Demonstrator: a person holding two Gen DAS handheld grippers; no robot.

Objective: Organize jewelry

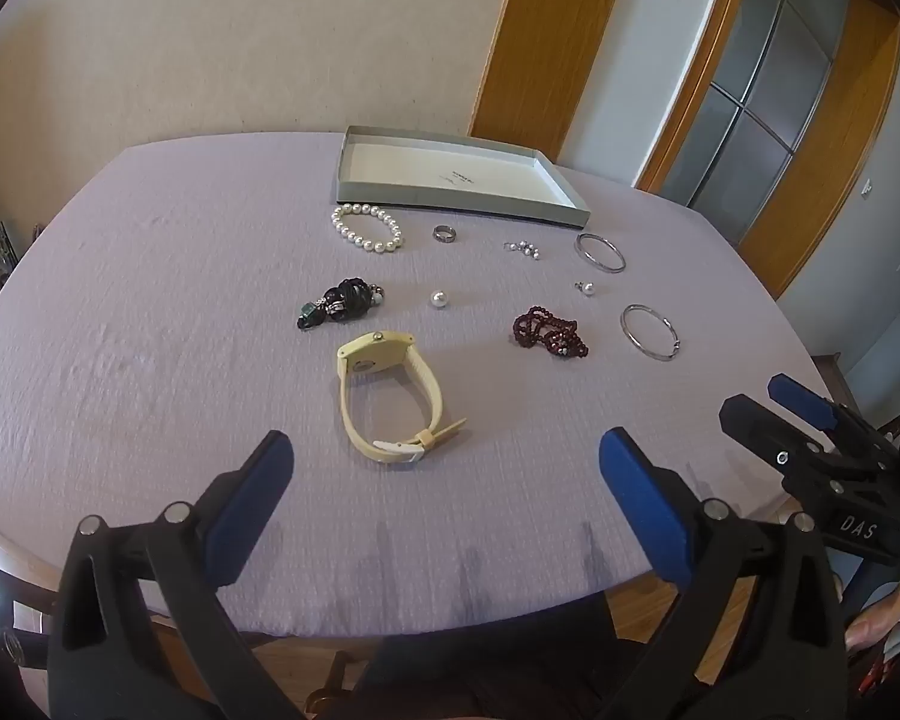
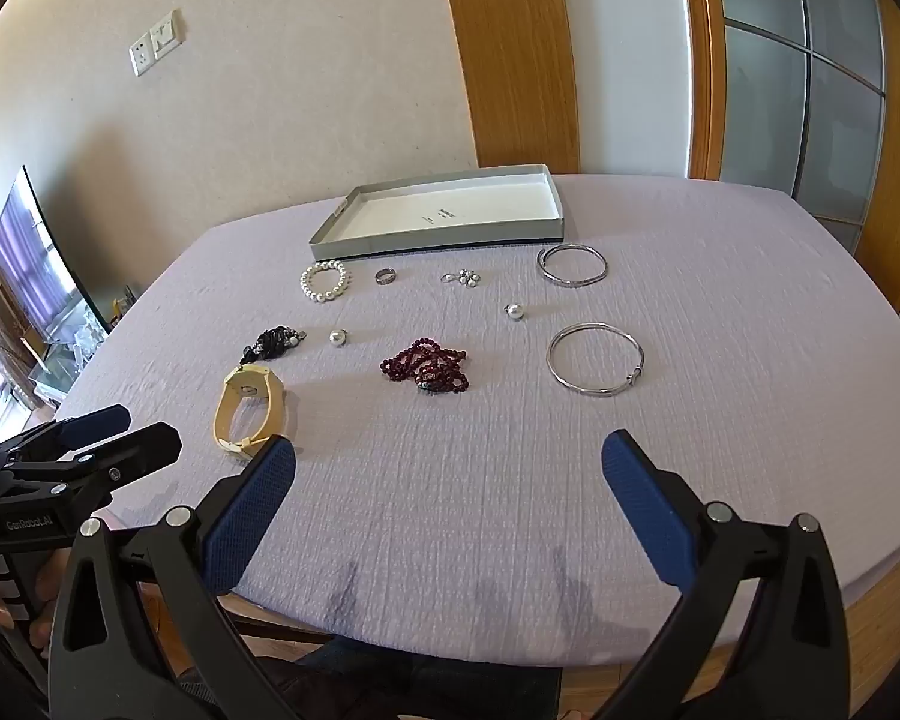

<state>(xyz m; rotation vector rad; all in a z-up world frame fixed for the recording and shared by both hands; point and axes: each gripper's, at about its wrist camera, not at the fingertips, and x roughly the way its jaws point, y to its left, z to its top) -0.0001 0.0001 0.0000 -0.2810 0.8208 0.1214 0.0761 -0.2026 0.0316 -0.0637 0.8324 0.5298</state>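
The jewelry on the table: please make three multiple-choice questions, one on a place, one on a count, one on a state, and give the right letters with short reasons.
1. Where does the pearl bracelet lie?
A. Inside the tray
B. On the cloth, just in front of the tray
C. Beside the watch

2. How many silver bangles are on the table?
A. One
B. Two
C. Four

3. What is the state of the left gripper?
A. Open, holding nothing
B. Shut on the watch
C. Shut on a bangle

Answers:
1 B: it lies outside the grey tray, near its front wall.
2 B: one bangle by the tray, another bangle nearer.
3 A: its fingers stand apart, and the cream watch lies beyond them.
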